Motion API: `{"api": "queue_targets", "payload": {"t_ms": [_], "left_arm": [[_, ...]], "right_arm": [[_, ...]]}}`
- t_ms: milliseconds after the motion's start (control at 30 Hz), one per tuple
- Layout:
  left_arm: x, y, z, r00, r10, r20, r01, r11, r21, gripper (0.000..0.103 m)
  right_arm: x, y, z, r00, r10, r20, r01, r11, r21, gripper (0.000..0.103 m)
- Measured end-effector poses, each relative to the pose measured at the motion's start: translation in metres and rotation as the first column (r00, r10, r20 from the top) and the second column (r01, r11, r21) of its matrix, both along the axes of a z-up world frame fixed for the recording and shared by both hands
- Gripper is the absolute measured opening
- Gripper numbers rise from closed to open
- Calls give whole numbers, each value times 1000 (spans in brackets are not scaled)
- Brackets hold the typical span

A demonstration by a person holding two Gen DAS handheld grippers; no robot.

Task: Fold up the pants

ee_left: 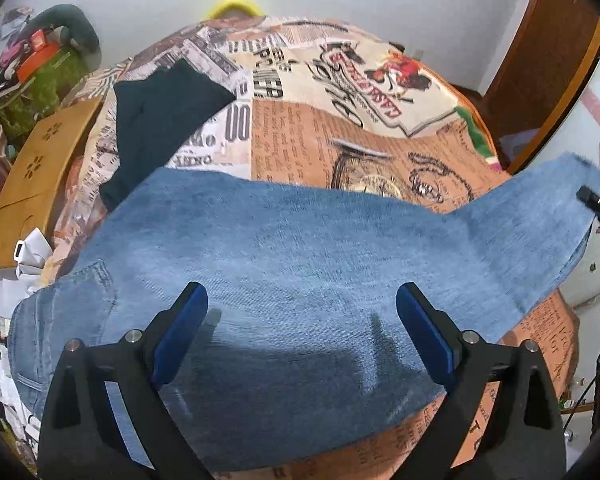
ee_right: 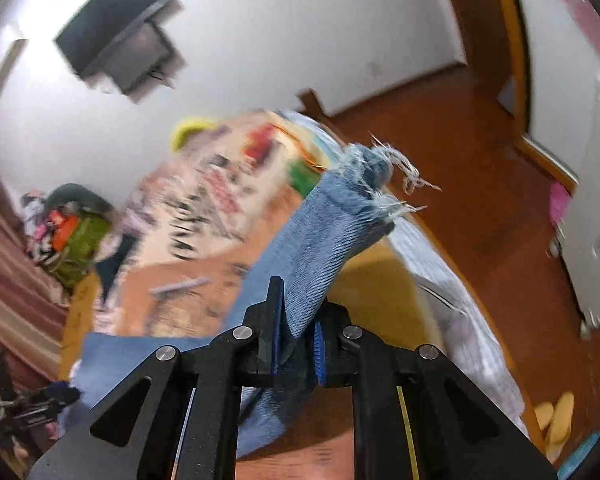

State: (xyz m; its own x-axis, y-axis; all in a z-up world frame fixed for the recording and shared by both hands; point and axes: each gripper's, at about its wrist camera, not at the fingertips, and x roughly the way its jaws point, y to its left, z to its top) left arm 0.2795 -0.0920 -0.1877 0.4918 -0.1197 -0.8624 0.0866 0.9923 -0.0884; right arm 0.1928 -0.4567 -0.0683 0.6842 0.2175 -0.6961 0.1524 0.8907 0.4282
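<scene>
Blue denim pants (ee_left: 284,264) lie spread across a bed with a newspaper-print cover (ee_left: 340,128). The waist and a back pocket are at the lower left. My left gripper (ee_left: 302,304) is open and hovers just above the middle of the pants, touching nothing. The leg end is lifted at the right, where my right gripper (ee_left: 598,206) shows at the frame edge. In the right wrist view my right gripper (ee_right: 296,336) is shut on the frayed leg hem (ee_right: 340,216), which stands up past the fingers.
A dark folded garment (ee_left: 156,120) lies on the bed behind the pants. A wooden board (ee_left: 40,176) and clutter (ee_left: 36,68) sit at the left. A yellow object (ee_left: 234,6) is at the bed's far end. Wooden floor (ee_right: 480,184) and slippers (ee_right: 556,420) lie to the right.
</scene>
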Motion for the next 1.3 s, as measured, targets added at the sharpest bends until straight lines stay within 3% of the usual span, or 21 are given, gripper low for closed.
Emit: {"api": "queue_targets", "payload": {"t_ms": [233, 433, 633, 833, 967, 1033, 1133, 1300], "left_arm": [[-21, 23, 29, 997, 1, 80, 2, 999, -41, 97], [-43, 44, 49, 989, -3, 145, 8, 999, -36, 97], [-57, 68, 57, 984, 24, 177, -16, 999, -44, 97], [-62, 90, 54, 983, 70, 169, -61, 997, -55, 97], [-62, 95, 54, 982, 89, 168, -80, 995, -61, 97], [-62, 96, 54, 981, 94, 168, -84, 994, -65, 97], [-60, 95, 54, 981, 95, 167, -85, 994, -67, 97], [-51, 81, 55, 986, 68, 154, -58, 996, -66, 97]], "right_arm": [[6, 82, 52, 977, 164, 137, -162, 986, -30, 10], [16, 159, 50, 944, 295, 147, -285, 955, -84, 10], [24, 221, 22, 907, 414, 71, -407, 908, -102, 10], [17, 277, -12, 821, 566, -72, -571, 815, -97, 21], [6, 286, -15, 773, 627, -96, -633, 772, -55, 37], [3, 284, -12, 769, 633, -85, -637, 771, -22, 48], [0, 279, -2, 772, 633, -51, -635, 773, -17, 49], [0, 266, 7, 790, 611, -57, -613, 782, -115, 49]]}}
